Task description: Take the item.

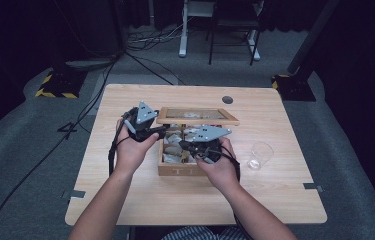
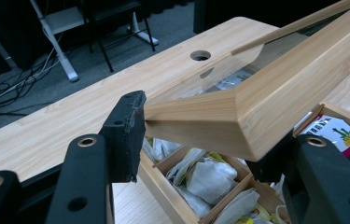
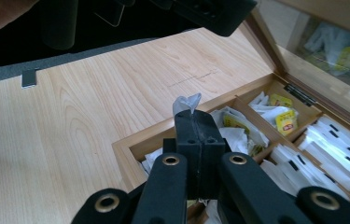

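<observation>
Pale wood box [image 1: 182, 169] sits mid-desk [image 1: 125, 200], lid [image 1: 197, 116] raised, glass pane in it. Your left tongs [image 1: 159, 131] clamp the lid's corner; in the left gripper view the lid frame [image 2: 238, 112] sits between the two jaws, one pad [image 2: 128, 133] pressed against its edge. Your right tongs [image 1: 187, 146] are over the box's open compartments, jaws pressed together on a small clear wrapper tip [image 3: 186, 103] that sticks out above them in the right gripper view. Cannot tell what the wrapper belongs to below the jaws.

Box is split into compartments by wood dividers. Near ones hold white sachets [image 2: 207, 179], crumpled and loose. Another holds yellow-labelled packets [image 3: 284, 119]. One beside it holds flat white packets [image 3: 322, 151] with black marks, stacked in a row. A red-and-white packet [image 2: 333, 133] lies in a far compartment in the left gripper view.

Clear cup [image 1: 260, 155] stands on the desk right of the box, apart from it.
</observation>
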`<state>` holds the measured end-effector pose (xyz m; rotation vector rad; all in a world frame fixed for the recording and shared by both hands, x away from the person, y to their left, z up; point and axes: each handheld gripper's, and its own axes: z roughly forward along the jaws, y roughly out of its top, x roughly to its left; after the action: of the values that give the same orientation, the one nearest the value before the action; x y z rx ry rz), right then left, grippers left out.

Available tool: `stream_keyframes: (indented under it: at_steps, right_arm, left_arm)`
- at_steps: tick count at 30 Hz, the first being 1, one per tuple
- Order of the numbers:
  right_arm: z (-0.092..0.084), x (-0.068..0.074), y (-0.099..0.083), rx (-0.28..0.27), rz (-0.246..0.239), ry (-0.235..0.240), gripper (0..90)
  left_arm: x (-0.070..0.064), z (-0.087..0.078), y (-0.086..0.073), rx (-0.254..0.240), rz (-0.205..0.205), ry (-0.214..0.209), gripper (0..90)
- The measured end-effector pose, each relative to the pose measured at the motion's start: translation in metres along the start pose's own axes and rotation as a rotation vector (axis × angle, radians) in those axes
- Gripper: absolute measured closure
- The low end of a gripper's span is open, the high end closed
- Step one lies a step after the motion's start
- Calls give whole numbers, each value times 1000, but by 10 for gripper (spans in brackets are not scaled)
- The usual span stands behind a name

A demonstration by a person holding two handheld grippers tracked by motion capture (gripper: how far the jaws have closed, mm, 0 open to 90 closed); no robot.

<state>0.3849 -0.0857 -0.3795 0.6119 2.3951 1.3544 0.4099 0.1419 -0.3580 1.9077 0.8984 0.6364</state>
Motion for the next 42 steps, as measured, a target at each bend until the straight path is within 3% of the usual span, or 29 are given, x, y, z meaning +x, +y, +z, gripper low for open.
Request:
stream_keyframes:
  at_steps: [8, 13, 25, 42]
  right_arm:
    - [-24, -2, 1, -14, -9, -32, 900]
    - [-42, -3, 0, -1, -8, -77, 900]
    - [-83, -14, -10, -41, 26, -114, 900]
    - [-126, -37, -26, -60, 80, -198, 900]
  left_arm:
    - [0, 0, 0, -1, 0, 0, 459]
    - [-1, 0, 0, 9, 11, 10, 459]
    - [-2, 1, 0, 7, 6, 11, 458]
    - [-2, 2, 0, 9, 8, 17, 450]
